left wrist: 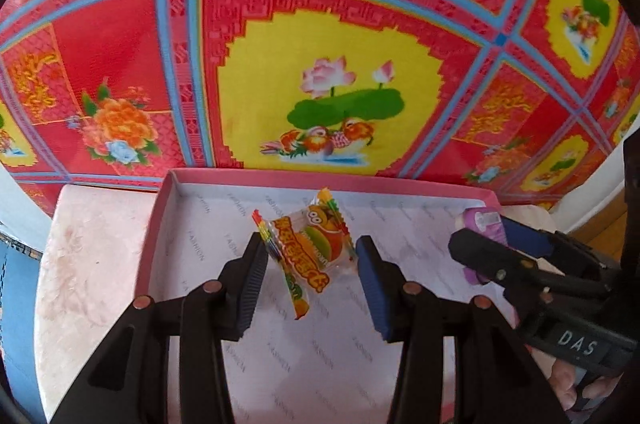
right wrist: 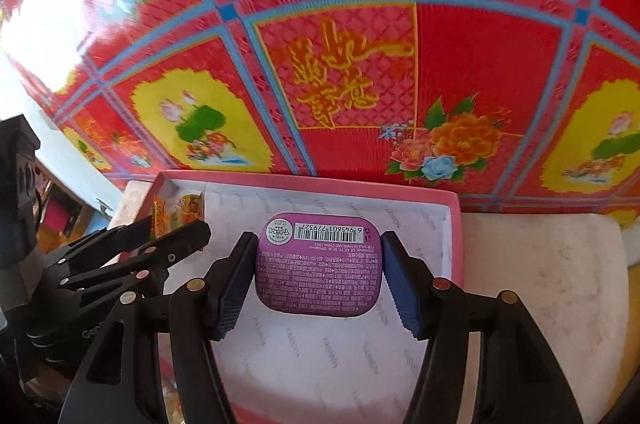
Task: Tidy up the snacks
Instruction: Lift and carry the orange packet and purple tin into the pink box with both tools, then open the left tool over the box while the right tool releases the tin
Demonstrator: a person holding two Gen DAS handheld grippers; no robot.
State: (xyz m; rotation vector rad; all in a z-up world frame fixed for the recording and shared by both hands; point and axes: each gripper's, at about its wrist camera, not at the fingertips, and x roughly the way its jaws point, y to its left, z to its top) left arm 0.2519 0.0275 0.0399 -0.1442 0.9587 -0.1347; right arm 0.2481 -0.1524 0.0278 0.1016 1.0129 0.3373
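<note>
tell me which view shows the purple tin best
The right wrist view. There the purple tin sits centred between the right gripper pads, its barcode and printed label fully visible. The left wrist view catches only its edge at the right, mostly hidden behind the gripper's fingers.

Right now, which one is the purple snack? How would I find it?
Look for the shallow pink box with white paper inside, in front of the big red flowery sheet. Over it, the right gripper clamps a small purple tin with rounded corners. It alone shows a white barcode; the other snack is an orange candy packet.
</note>
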